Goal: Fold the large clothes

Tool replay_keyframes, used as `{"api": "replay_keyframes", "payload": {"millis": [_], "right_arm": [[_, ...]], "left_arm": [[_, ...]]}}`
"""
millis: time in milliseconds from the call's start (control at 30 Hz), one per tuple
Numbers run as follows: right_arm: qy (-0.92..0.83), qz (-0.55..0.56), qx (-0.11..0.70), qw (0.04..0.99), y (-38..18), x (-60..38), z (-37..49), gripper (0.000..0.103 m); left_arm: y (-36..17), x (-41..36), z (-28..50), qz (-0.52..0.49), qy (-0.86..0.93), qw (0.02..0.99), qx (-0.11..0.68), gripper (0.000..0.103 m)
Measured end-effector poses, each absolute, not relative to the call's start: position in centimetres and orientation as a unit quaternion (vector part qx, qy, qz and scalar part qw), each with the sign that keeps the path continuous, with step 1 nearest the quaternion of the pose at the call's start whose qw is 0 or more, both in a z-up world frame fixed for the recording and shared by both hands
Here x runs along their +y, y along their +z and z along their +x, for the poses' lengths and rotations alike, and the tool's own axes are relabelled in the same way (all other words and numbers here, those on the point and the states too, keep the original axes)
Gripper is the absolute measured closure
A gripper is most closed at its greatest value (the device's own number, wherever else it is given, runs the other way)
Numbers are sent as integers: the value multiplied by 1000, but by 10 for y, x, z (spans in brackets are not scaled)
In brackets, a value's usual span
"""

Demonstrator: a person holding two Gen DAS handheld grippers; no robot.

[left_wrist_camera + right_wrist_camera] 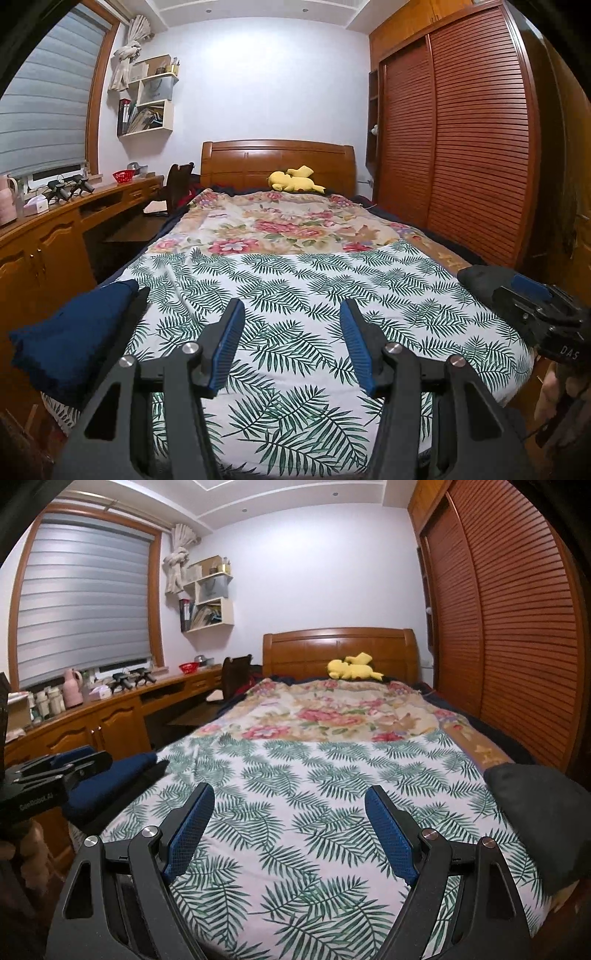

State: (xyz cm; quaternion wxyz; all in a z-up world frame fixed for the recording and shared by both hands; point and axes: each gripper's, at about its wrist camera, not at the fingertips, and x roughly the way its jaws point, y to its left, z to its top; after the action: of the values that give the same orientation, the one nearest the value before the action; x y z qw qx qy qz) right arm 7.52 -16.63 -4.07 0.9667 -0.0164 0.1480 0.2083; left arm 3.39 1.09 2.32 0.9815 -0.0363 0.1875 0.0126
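On the bed's left edge a folded navy garment (74, 332) lies beside the left gripper (291, 343), outside its released fingers. A dark garment (535, 812) lies right of the right gripper (291, 834), also released and empty.

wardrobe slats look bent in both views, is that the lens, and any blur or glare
Left wrist view: the wardrobe bows outward, fisheye distortion, with black corners; the headboard carries soft glare; the picture is sharp, the bed evenly lit. Right wrist view: the same bowing on the wardrobe and the blind; sharp too, no harsh shadows.
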Motion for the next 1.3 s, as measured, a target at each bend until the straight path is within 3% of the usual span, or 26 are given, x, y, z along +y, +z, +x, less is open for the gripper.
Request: {"api": "replay_keyframes", "payload": {"millis": [1300], "right_arm": [[208, -14, 150, 967, -40, -168, 75, 18]], "left_arm": [[22, 6, 30, -35, 7, 981, 191, 50]]}}
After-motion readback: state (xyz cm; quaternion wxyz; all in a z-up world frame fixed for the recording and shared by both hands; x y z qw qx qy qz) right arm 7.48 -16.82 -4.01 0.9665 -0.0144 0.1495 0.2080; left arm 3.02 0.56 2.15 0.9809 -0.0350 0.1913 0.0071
